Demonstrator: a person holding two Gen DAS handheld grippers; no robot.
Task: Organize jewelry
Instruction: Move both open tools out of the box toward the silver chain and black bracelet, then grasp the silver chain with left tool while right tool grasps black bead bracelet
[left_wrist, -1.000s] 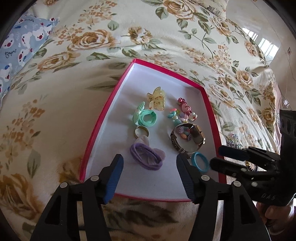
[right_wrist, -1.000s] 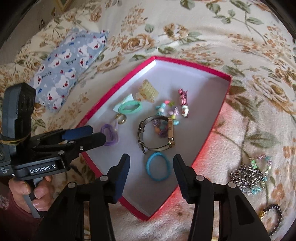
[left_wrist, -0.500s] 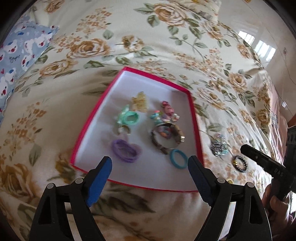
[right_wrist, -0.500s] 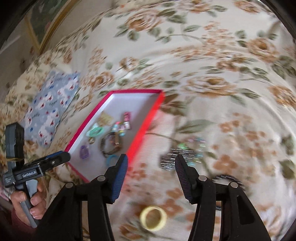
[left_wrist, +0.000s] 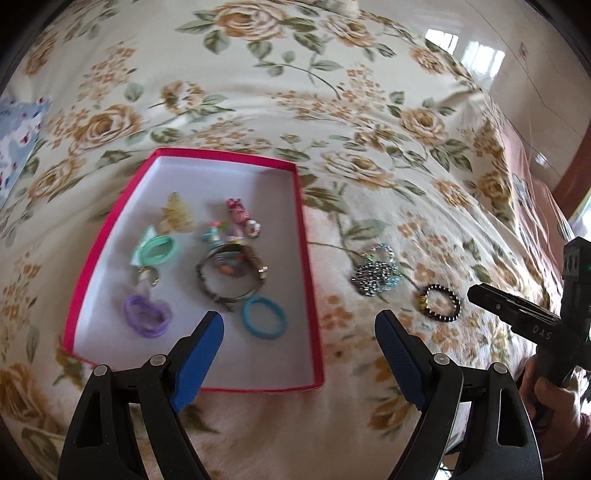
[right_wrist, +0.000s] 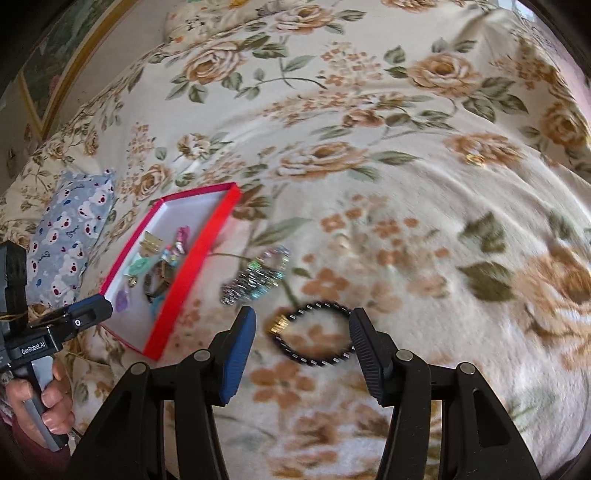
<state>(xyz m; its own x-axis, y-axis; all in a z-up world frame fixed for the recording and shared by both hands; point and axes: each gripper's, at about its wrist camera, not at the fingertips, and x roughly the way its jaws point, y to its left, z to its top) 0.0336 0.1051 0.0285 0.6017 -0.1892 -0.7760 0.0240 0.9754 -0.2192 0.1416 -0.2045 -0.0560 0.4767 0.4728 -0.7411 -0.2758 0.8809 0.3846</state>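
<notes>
A red box (left_wrist: 301, 236) with a white floor lies on the floral bedspread. It holds a watch (left_wrist: 231, 275), a blue ring band (left_wrist: 263, 317), purple (left_wrist: 146, 314) and mint (left_wrist: 157, 251) hair ties, clips and small charms. My left gripper (left_wrist: 299, 341) hovers open and empty over the box's near right corner. A black bead bracelet (right_wrist: 314, 334) lies on the bedspread, right of the box. My right gripper (right_wrist: 303, 339) stands open above it, with the bracelet framed between the blue pads. A heap of silver and iridescent bracelets (right_wrist: 255, 277) lies between the black one and the box (right_wrist: 192, 266).
A blue bear-print pillow (right_wrist: 66, 236) lies left of the box. A hand (right_wrist: 48, 402) holds the left gripper's handle (right_wrist: 33, 347) at the lower left. The cream floral bedspread (right_wrist: 424, 184) spreads far to the right. Shiny floor (left_wrist: 480, 55) shows past the bed's far edge.
My right gripper swung from above the blue ring band in the box out to the right, over the black bracelet. My left gripper opened wider, drew back and shifted right.
</notes>
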